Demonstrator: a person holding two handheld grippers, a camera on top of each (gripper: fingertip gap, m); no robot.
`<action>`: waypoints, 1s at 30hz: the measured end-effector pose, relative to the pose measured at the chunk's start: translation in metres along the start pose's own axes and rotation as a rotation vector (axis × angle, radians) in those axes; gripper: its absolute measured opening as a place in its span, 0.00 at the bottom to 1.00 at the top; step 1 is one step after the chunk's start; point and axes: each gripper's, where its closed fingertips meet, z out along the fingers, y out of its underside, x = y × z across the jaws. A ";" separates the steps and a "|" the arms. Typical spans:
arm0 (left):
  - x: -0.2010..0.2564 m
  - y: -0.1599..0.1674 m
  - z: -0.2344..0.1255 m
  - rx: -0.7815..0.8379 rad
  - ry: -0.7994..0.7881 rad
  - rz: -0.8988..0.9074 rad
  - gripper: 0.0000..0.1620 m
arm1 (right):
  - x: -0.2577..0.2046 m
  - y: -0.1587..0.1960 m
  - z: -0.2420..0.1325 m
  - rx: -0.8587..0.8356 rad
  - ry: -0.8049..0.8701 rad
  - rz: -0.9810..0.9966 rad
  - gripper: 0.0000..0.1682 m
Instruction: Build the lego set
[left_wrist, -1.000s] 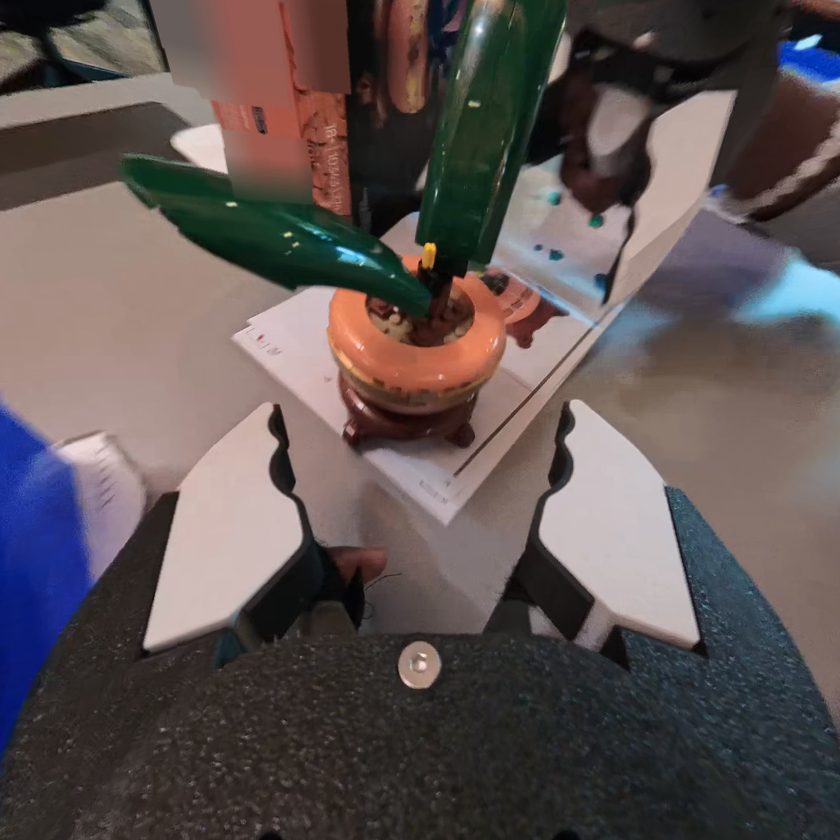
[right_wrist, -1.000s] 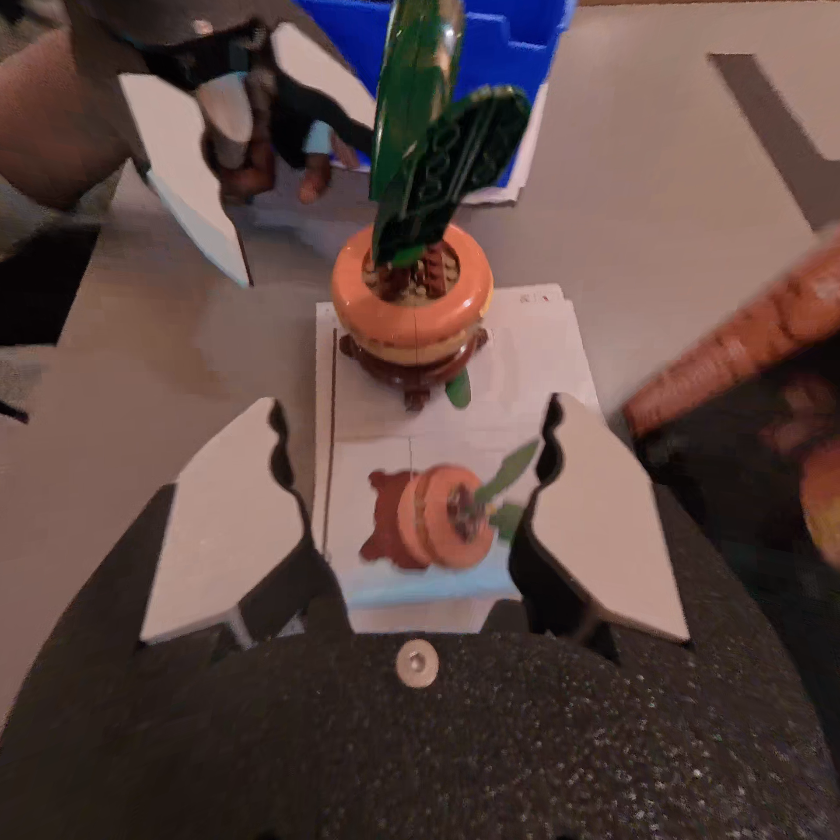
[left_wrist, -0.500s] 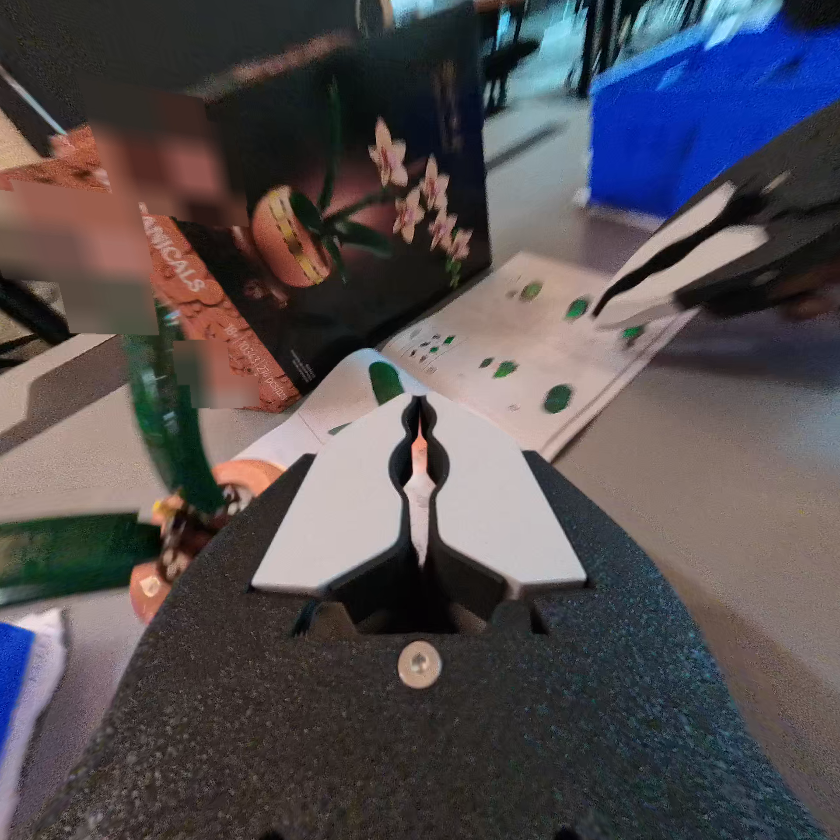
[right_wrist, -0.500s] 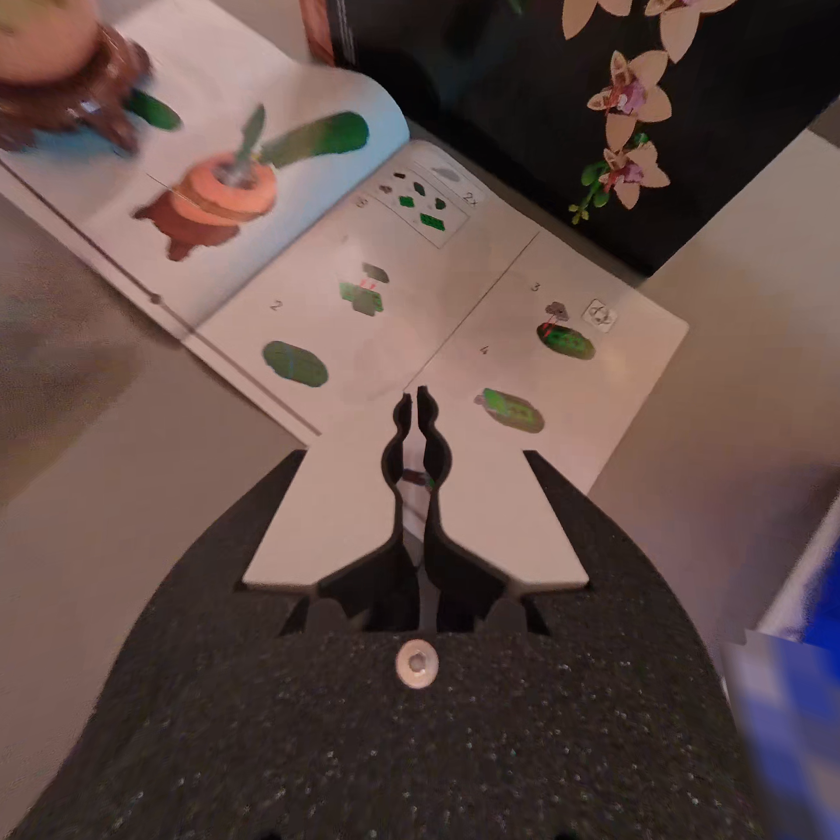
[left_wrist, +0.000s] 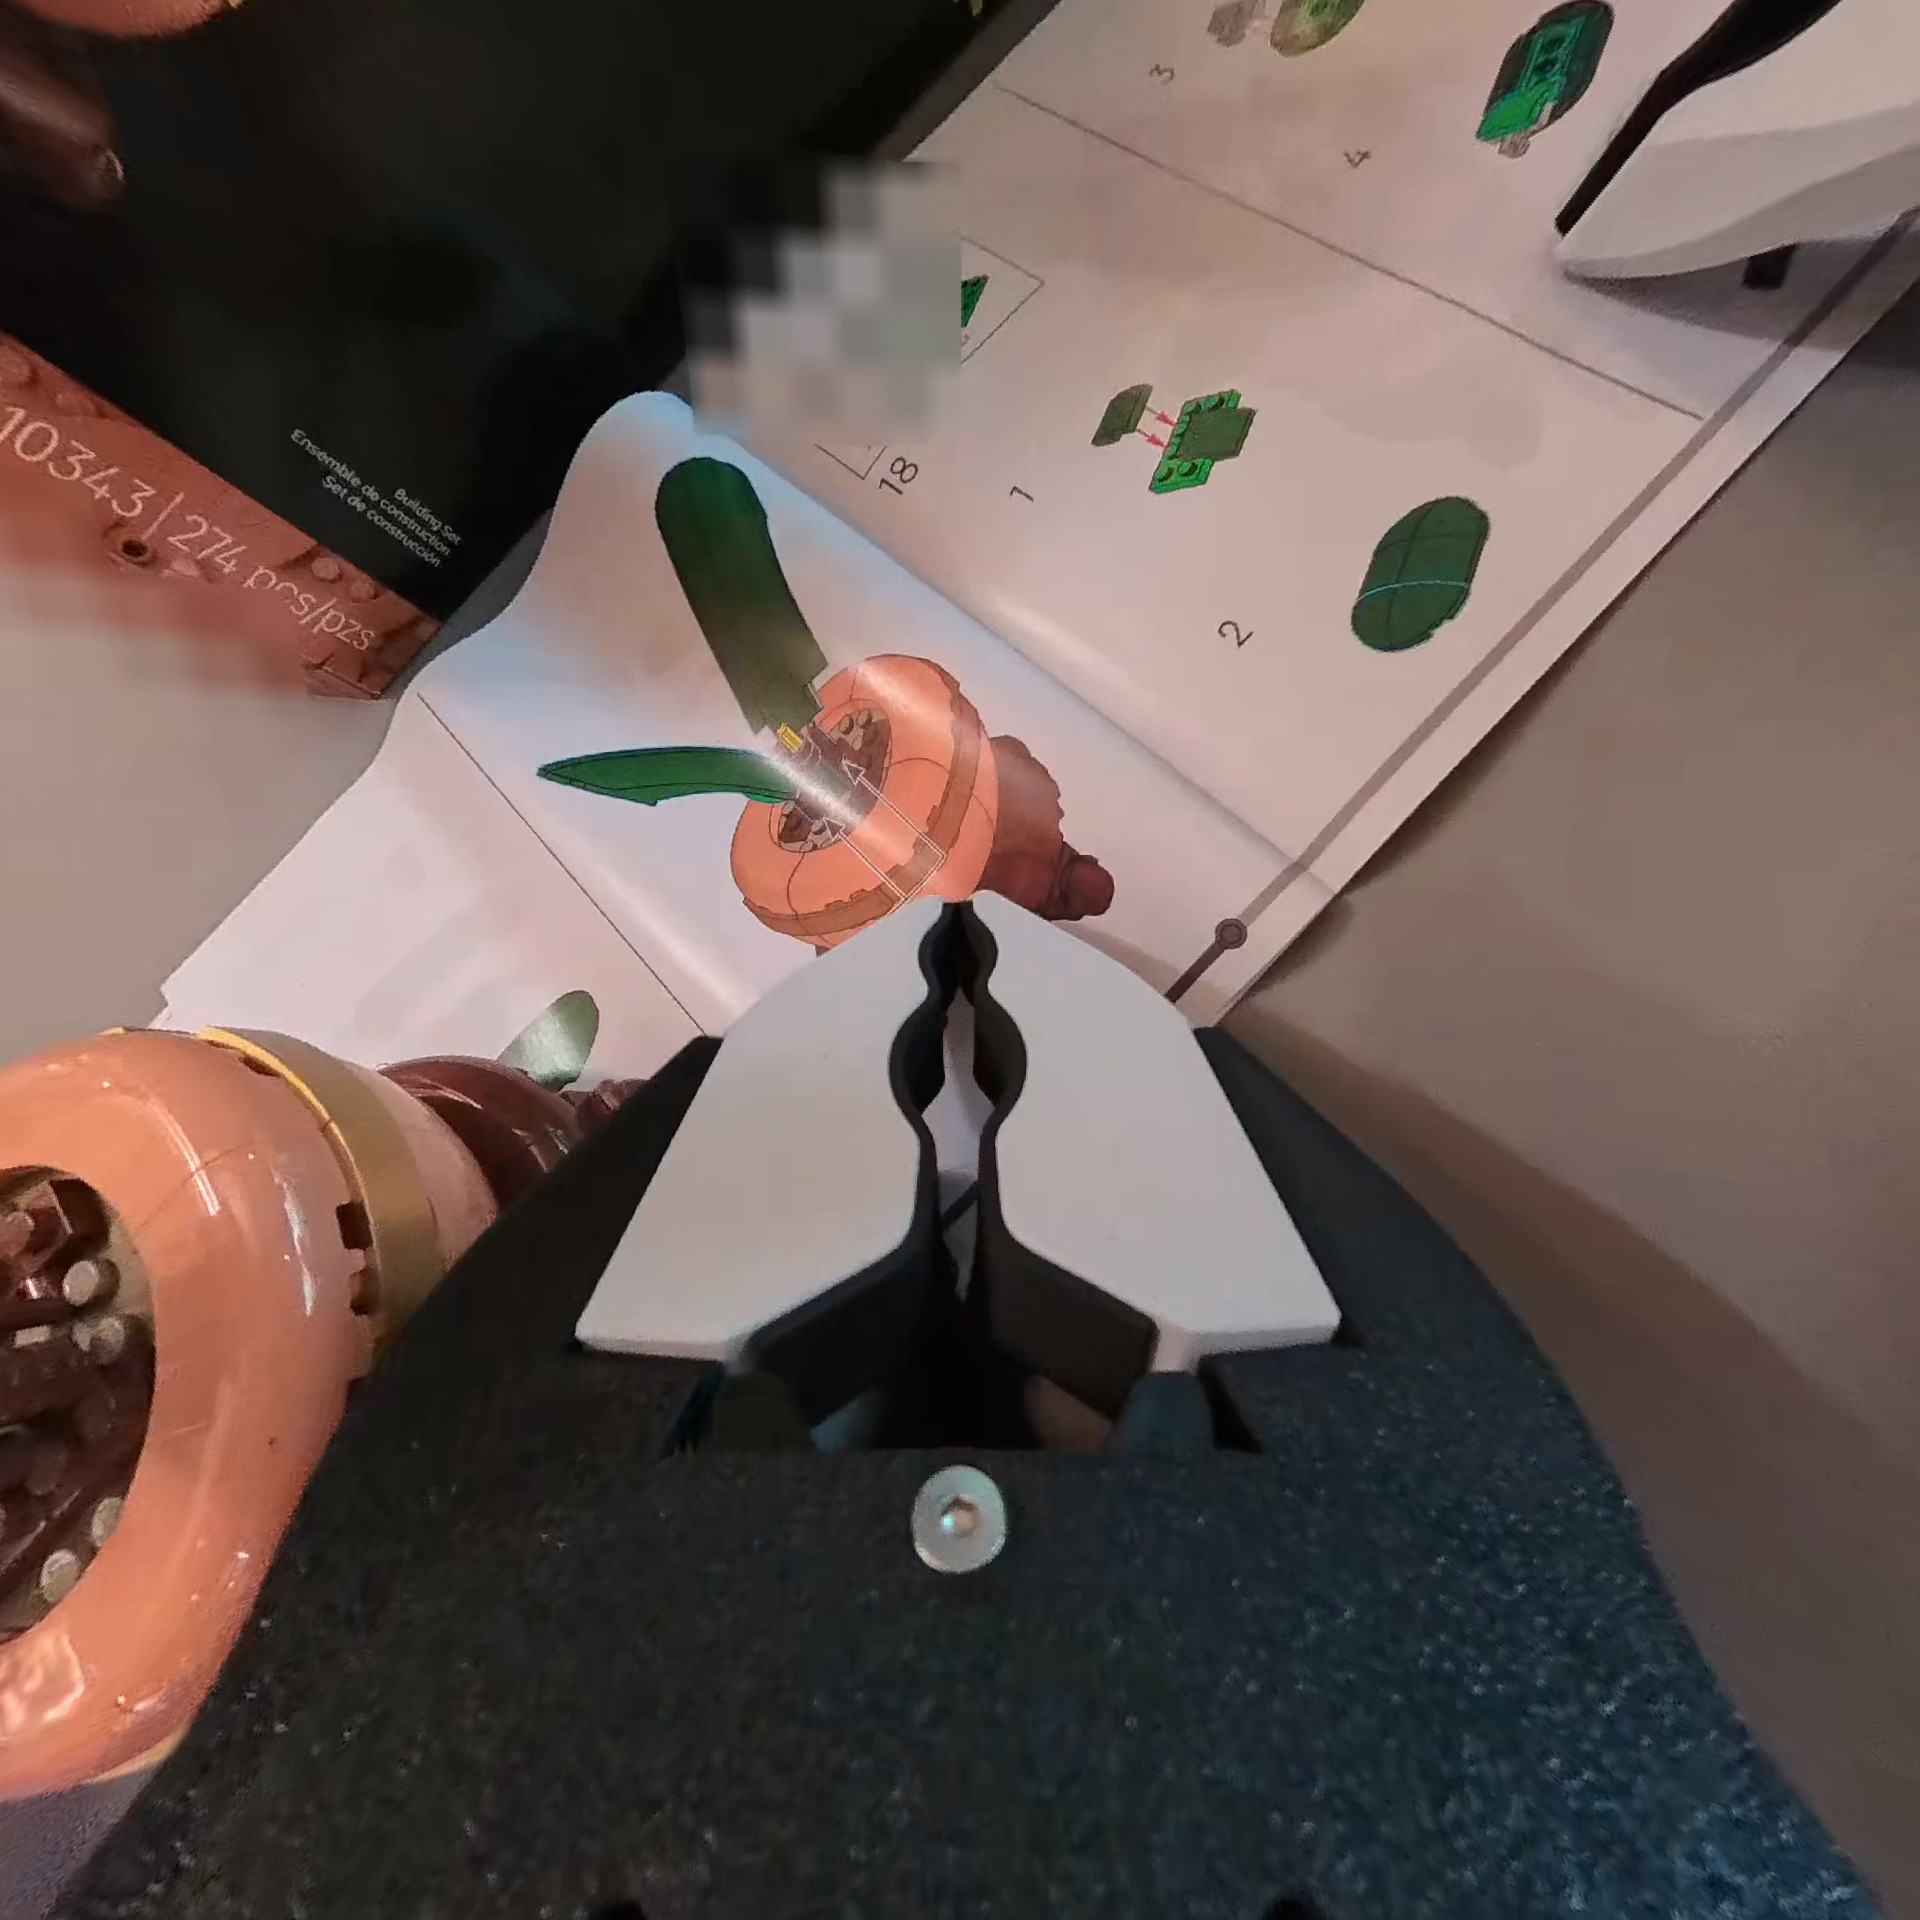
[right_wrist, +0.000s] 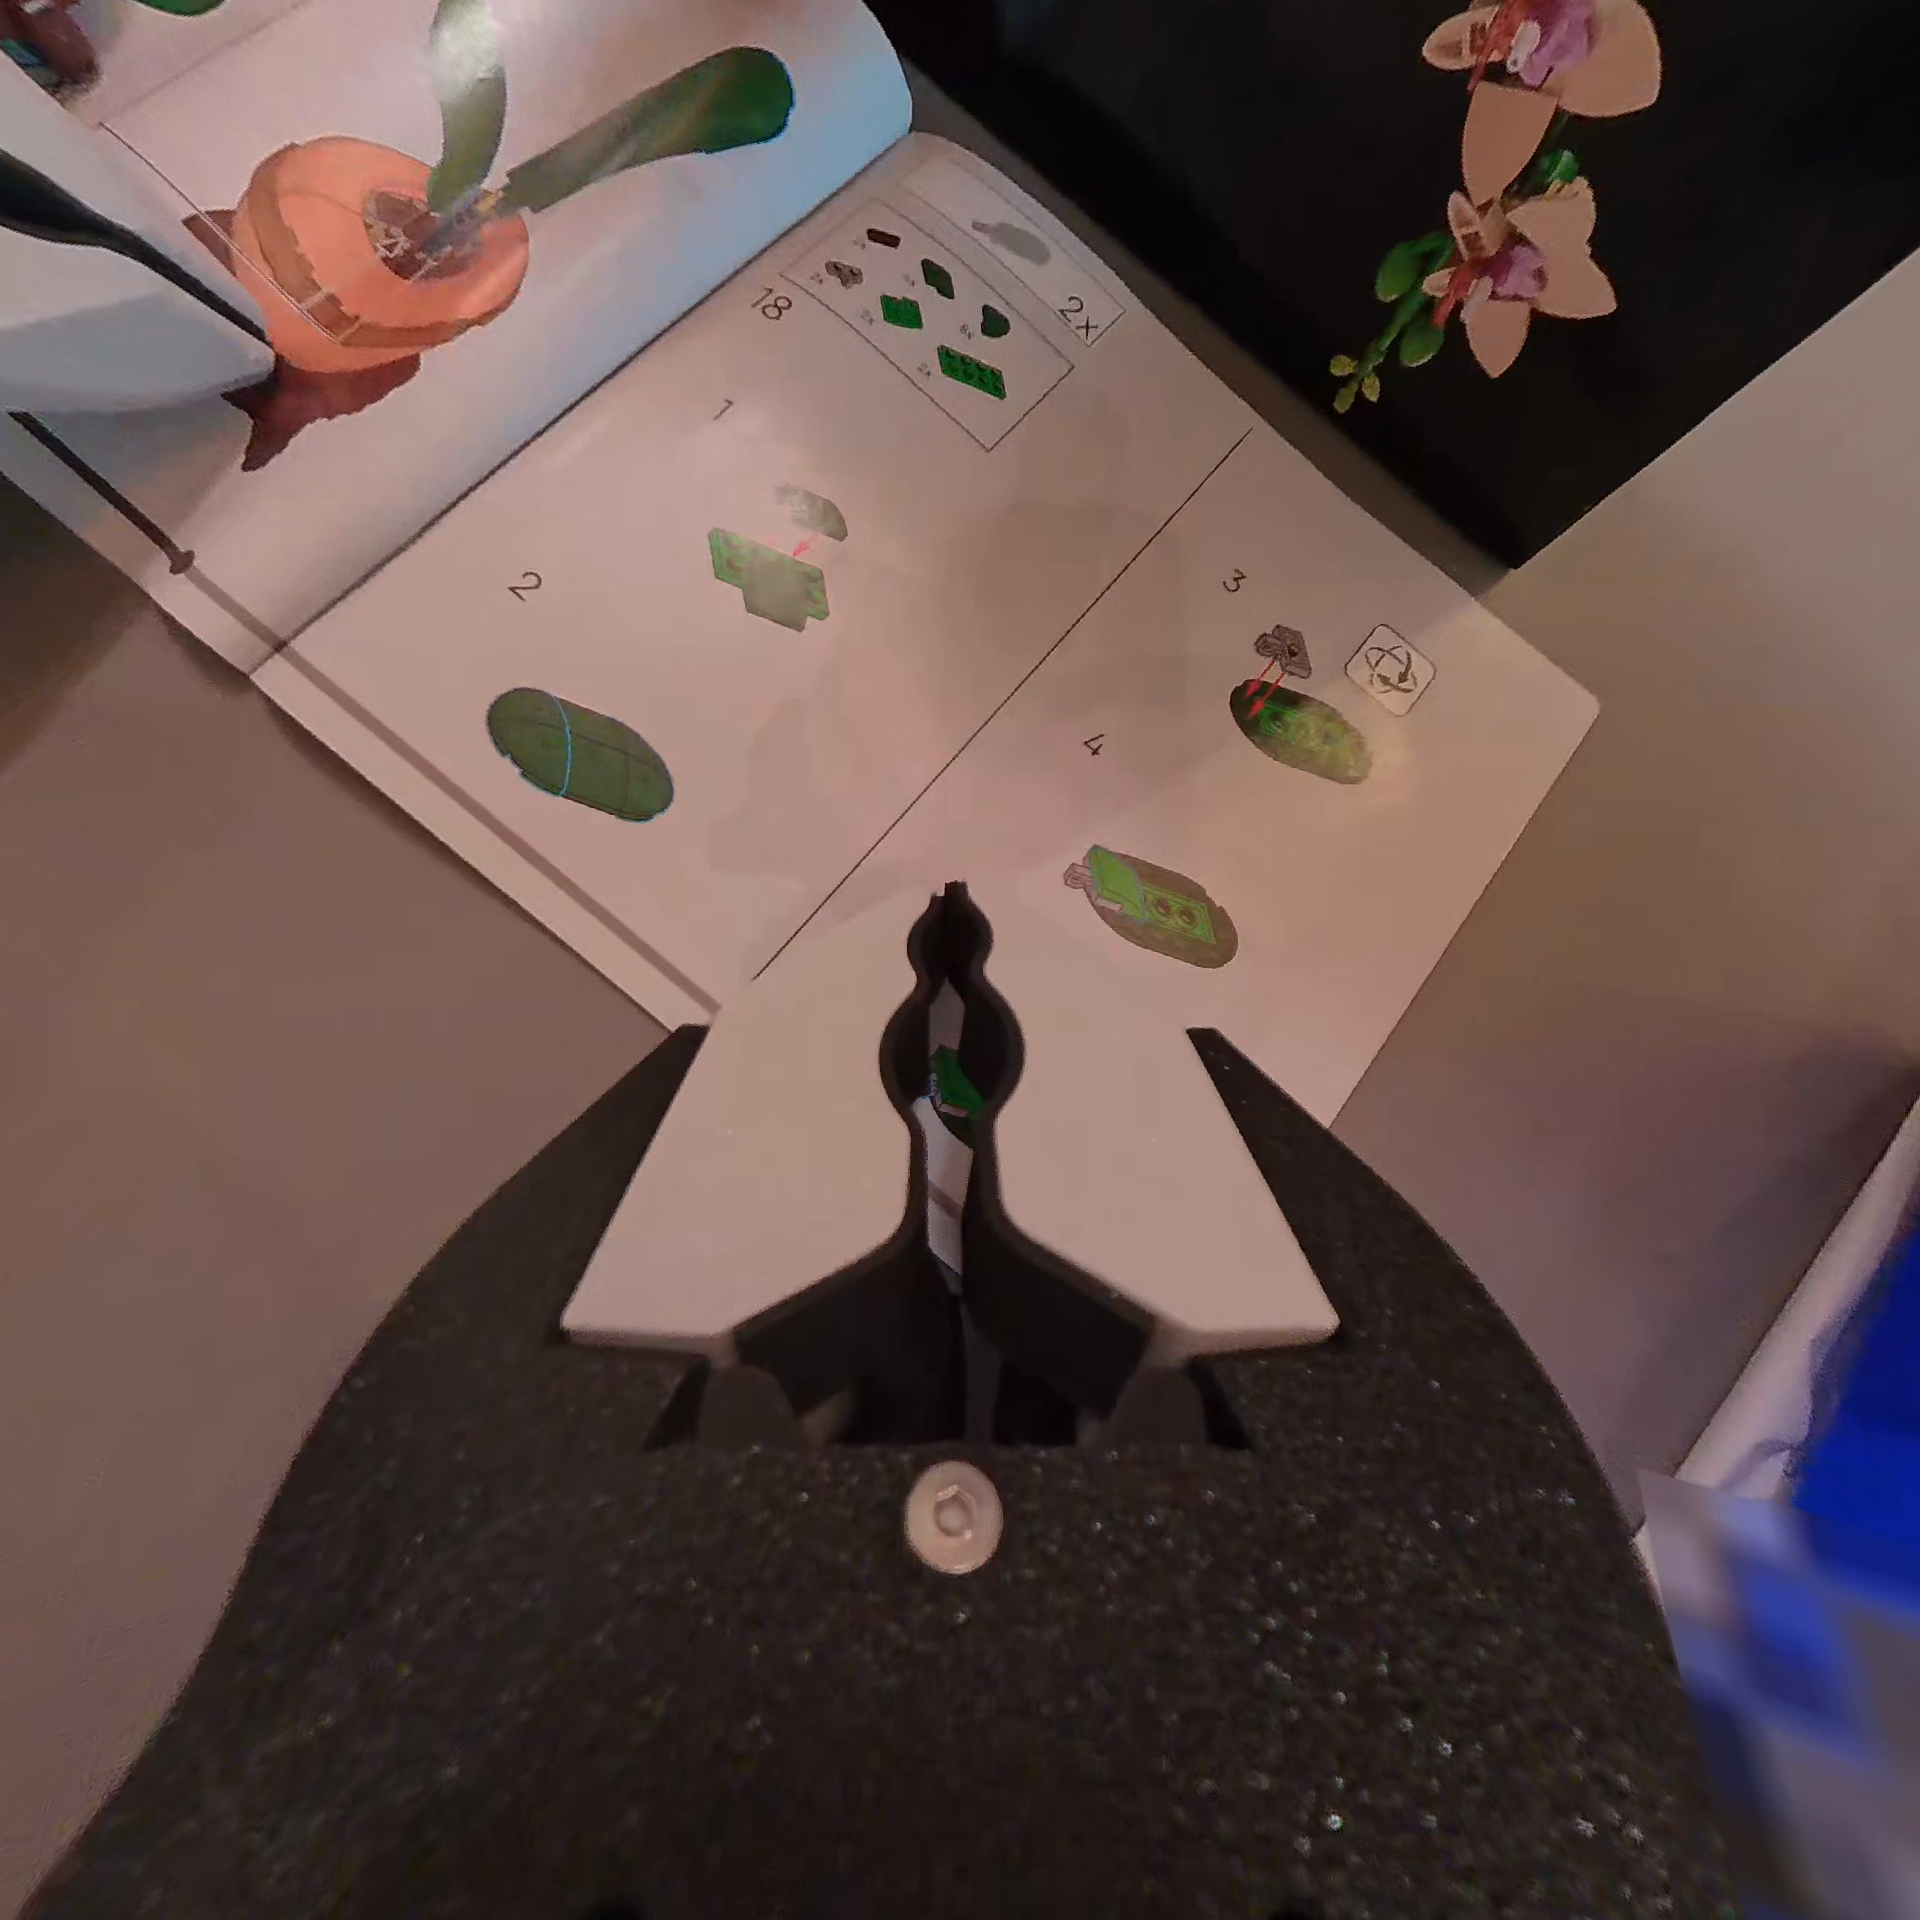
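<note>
The peach lego pot (left_wrist: 239, 1278) on its brown base sits at the lower left of the left wrist view, on the open instruction booklet (left_wrist: 1299, 343); its leaves are out of frame. My left gripper (left_wrist: 956, 914) is shut and empty, with its tips over the printed pot picture. My right gripper (right_wrist: 954, 896) is shut over the booklet's right page (right_wrist: 935, 644), and the page shows through the gap between its fingers. Each gripper's white finger shows at the edge of the other's view, the right one (left_wrist: 1714, 156) and the left one (right_wrist: 104, 332).
The black lego box (left_wrist: 364, 208) stands behind the booklet and also shows in the right wrist view (right_wrist: 1299, 208). A blue bin (right_wrist: 1860, 1455) is at the right edge. The grey table (left_wrist: 1662, 935) lies around the booklet. The left gripper's tips are roughly 15 centimeters from the right gripper's. The peach lego pot (left_wrist: 239, 1278) sits 10 centimeters or so from the ends of my left fingers.
Both grippers were open facing the potted model; they have shut and swung away from it. Both now sit lower and closer over the booklet pages.
</note>
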 end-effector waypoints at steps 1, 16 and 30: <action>0.000 0.000 0.000 -0.002 -0.012 0.010 0.00 | 0.000 0.000 0.000 0.002 -0.001 -0.001 0.00; 0.070 -0.103 -0.038 0.597 0.392 -0.122 0.43 | 0.079 -0.005 -0.226 0.365 0.171 0.070 0.12; 0.082 -0.136 -0.035 0.782 0.352 -0.142 0.14 | 0.193 0.113 -0.156 -0.315 -0.257 -0.334 0.10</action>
